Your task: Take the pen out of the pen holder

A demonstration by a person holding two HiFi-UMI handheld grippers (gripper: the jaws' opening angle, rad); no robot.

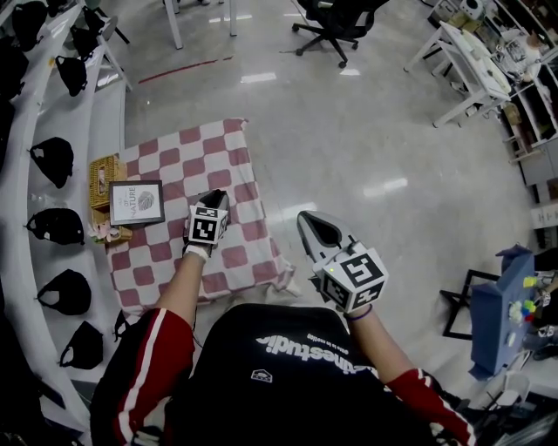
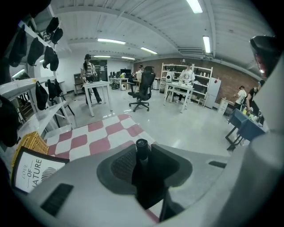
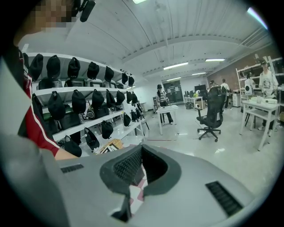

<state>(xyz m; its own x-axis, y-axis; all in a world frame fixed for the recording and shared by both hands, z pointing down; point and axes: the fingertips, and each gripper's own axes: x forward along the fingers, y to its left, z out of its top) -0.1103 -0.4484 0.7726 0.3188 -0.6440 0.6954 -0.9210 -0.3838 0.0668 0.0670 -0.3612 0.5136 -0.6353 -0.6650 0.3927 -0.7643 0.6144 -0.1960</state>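
A black pen (image 2: 141,145) stands upright between the jaws of my left gripper (image 2: 142,160), which is shut on it. In the head view my left gripper (image 1: 215,201) hovers over the middle of the red-and-white checked tablecloth (image 1: 240,165); the pen itself is hidden there by the gripper. My right gripper (image 1: 312,223) is held over the floor just off the table's right edge. Its jaws (image 3: 141,154) are shut with nothing between them. I cannot make out a pen holder in any view.
A framed "nature" print (image 1: 135,202) and a wicker basket (image 1: 105,170) sit at the table's left edge. White shelves with black caps (image 1: 52,161) run along the left. An office chair (image 1: 336,22), white tables (image 1: 471,65) and a blue cart (image 1: 495,315) stand farther off.
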